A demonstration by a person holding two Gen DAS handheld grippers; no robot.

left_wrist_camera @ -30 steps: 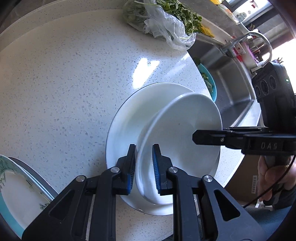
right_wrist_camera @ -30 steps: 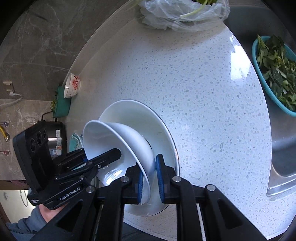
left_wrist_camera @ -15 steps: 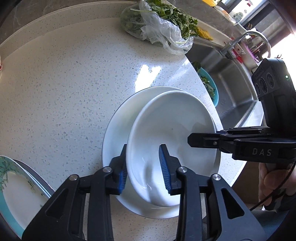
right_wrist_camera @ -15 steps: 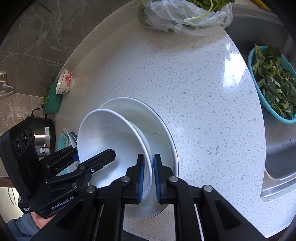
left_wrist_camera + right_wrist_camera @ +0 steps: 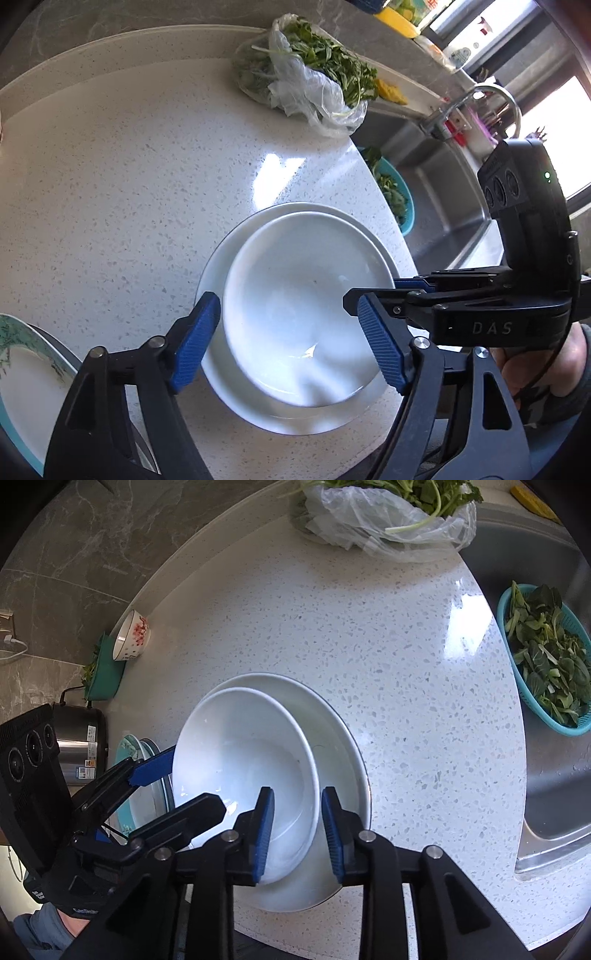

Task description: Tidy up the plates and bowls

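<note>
Both sets of jaws, just opening, straddle the white bowl [image 5: 306, 314] rim, pads clear.

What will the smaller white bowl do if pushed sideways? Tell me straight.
The smaller white glazed bowl looks rigid and probably ceramic, so likely breakable. Its glossy surface sits inside the wide white dish, so it would probably slide against that rim rather than tip. Its broad, shallow shape suggests it won't roll.

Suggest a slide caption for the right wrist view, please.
Right gripper, its jaws just opening, straddles the rim of a bowl nested in a plate.
</note>
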